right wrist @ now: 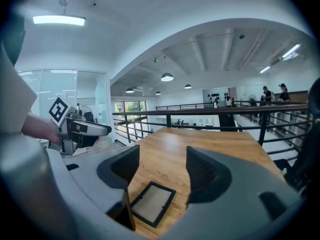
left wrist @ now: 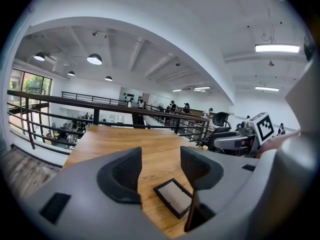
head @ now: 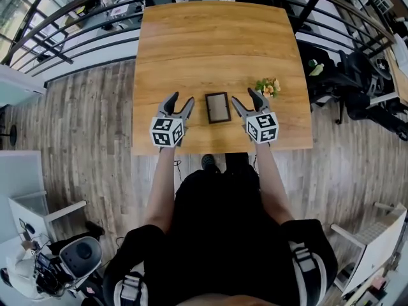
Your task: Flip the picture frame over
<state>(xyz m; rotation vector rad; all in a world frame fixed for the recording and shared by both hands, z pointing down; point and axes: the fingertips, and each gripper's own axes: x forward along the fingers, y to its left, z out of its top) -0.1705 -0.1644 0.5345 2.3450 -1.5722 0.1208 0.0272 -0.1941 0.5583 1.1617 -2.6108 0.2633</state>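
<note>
A small black picture frame (head: 217, 107) lies flat on the wooden table (head: 217, 50), near its front edge. My left gripper (head: 179, 101) hovers just left of the frame, open, with nothing between its jaws. My right gripper (head: 246, 98) hovers just right of it, also open and empty. In the left gripper view the frame (left wrist: 173, 196) shows low between the jaws of that gripper (left wrist: 161, 171) and under the right one. In the right gripper view the frame (right wrist: 150, 203) lies below the left jaw of that gripper (right wrist: 162, 171).
A small bunch of yellow and orange flowers (head: 268, 87) lies on the table to the right of the right gripper. A black railing (head: 83, 18) runs behind the table. Office chairs (head: 357, 75) stand to the right.
</note>
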